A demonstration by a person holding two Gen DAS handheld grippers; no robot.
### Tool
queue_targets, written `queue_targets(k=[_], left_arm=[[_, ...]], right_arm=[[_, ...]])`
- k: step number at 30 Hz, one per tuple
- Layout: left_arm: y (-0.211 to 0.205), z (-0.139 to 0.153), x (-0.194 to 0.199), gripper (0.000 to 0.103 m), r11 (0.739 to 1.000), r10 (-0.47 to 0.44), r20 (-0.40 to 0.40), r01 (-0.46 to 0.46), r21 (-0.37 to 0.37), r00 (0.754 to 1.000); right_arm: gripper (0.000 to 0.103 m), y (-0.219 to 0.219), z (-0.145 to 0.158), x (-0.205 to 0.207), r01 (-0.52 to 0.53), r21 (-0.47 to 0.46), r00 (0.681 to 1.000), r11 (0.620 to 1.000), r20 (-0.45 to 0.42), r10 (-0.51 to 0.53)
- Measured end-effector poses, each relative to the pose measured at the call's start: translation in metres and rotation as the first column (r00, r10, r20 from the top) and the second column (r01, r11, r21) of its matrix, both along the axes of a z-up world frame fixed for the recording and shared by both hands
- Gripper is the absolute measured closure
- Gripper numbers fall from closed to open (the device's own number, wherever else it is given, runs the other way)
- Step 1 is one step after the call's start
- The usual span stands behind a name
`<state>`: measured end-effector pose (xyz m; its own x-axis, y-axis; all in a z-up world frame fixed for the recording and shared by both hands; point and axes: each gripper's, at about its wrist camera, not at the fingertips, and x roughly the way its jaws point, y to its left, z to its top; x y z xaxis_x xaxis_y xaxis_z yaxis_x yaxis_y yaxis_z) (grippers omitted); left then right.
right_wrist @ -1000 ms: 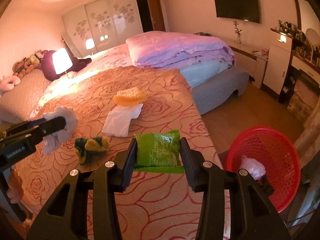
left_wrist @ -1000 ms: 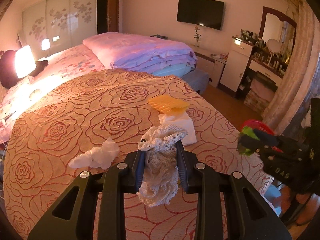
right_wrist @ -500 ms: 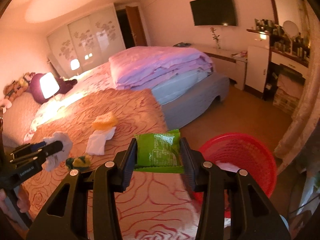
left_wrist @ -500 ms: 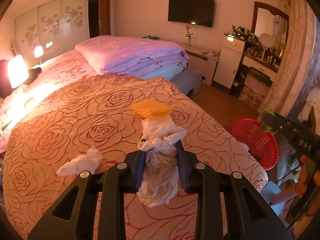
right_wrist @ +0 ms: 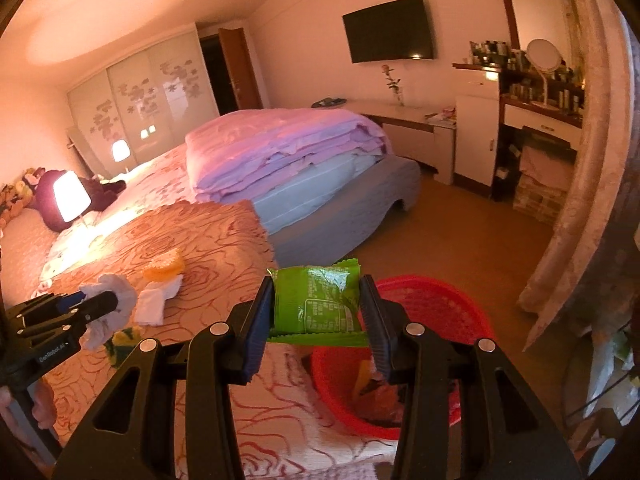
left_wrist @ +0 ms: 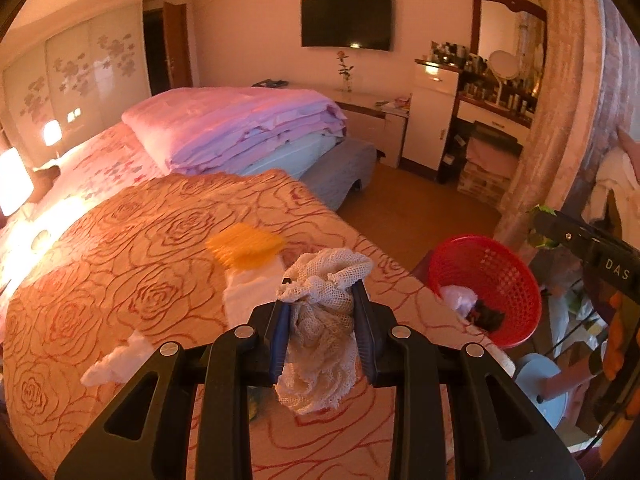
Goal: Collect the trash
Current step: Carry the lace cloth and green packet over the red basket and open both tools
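Left gripper (left_wrist: pixel 322 322): clenched on a crumpled white mesh net wad (left_wrist: pixel 320 332), carried over the rose-patterned orange bedspread (left_wrist: pixel 120 240).
Right gripper (right_wrist: pixel 318 312): clenched on a flat green foil snack wrapper (right_wrist: pixel 316 300), held above the red plastic mesh basket (right_wrist: pixel 440 312).
Step in hand: both pieces are being carried to the basket, seen at 3 o'clock in the left view.
Next move: release of the wrapper over the basket is called for, then the net.
Change: the basket is now seen directly beneath the wrapper; a second ago it was off at 4 o'clock.
Left on bed: orange ridged piece (left_wrist: pixel 244 246), white tissues (left_wrist: pixel 116 364).
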<state>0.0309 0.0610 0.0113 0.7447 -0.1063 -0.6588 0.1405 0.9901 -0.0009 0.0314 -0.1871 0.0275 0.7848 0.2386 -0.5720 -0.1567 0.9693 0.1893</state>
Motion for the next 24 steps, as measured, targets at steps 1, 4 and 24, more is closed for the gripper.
queue_targets(k=[1, 4, 24], left_arm=[[-0.005, 0.000, 0.002, 0.076, 1.000, -0.010, 0.001, 0.010, 0.003, 1.000], [-0.019, 0.002, 0.006, 0.076, 0.999, -0.039, 0.006, 0.039, 0.012, 0.999], [-0.118, -0.009, 0.030, 0.076, 0.970, -0.242, -0.031, 0.242, 0.002, 0.970]], right_arm=[[0.061, -0.004, 0.000, 0.000, 0.007, -0.002, 1.000, 1.000, 0.002, -0.007], [0.061, -0.012, 0.000, 0.000, 0.026, -0.012, 1.000, 1.000, 0.003, -0.026], [0.061, -0.082, -0.020, 0.009, 0.171, -0.010, 0.984, 0.985, -0.050, -0.171]])
